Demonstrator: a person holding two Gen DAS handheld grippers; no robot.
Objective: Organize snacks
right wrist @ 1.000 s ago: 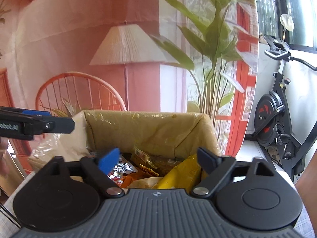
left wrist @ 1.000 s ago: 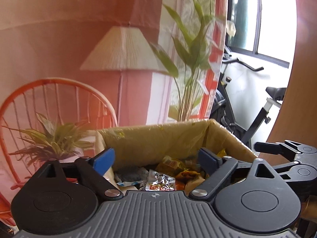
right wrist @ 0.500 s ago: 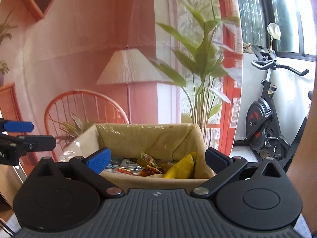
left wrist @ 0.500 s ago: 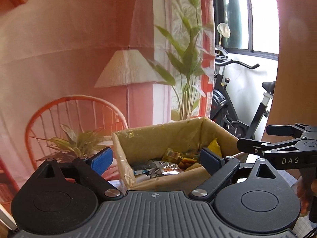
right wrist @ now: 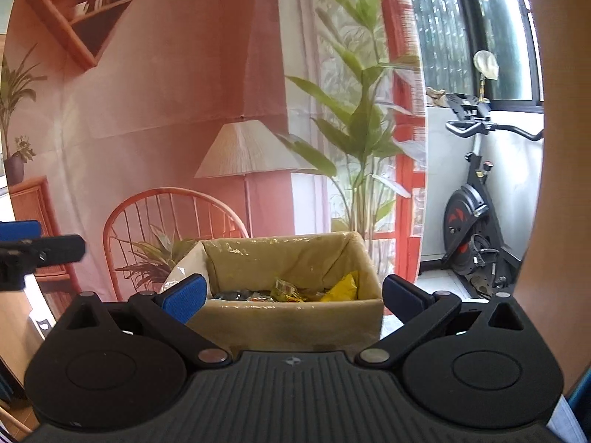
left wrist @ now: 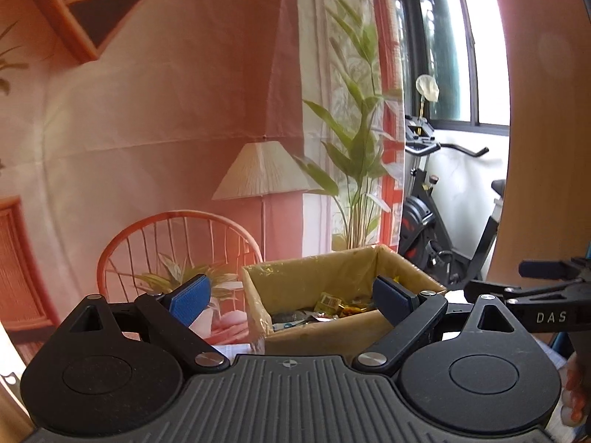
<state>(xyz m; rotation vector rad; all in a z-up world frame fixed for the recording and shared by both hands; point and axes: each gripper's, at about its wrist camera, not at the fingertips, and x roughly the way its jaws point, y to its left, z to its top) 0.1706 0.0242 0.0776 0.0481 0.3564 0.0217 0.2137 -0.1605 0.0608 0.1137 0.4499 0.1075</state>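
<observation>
A cardboard box [left wrist: 314, 277] lined with clear plastic stands ahead of both grippers and some way off. Several snack packets [left wrist: 332, 304] lie in it, among them a yellow packet [right wrist: 341, 288]. My left gripper [left wrist: 290, 304] is open, its blue pads wide apart with nothing between them. My right gripper [right wrist: 293, 297] is open just as wide and empty, facing the box [right wrist: 280, 258] front on. The right gripper's fingers [left wrist: 543, 269] show at the right edge of the left wrist view. The left gripper's fingers [right wrist: 55, 247] show at the left edge of the right wrist view.
Behind the box hangs a pink backdrop printed with a lamp [right wrist: 247, 147], a wicker chair [right wrist: 166, 214] and plants. An exercise bike [right wrist: 476, 229] stands at the right by the window. A wooden panel [left wrist: 546, 147] rises at the right. A hand [left wrist: 574, 398] holds the right gripper.
Both grippers have drawn back and up from the box, which now looks smaller and farther off. The right gripper's jaws have spread a little wider. Nothing was picked up.
</observation>
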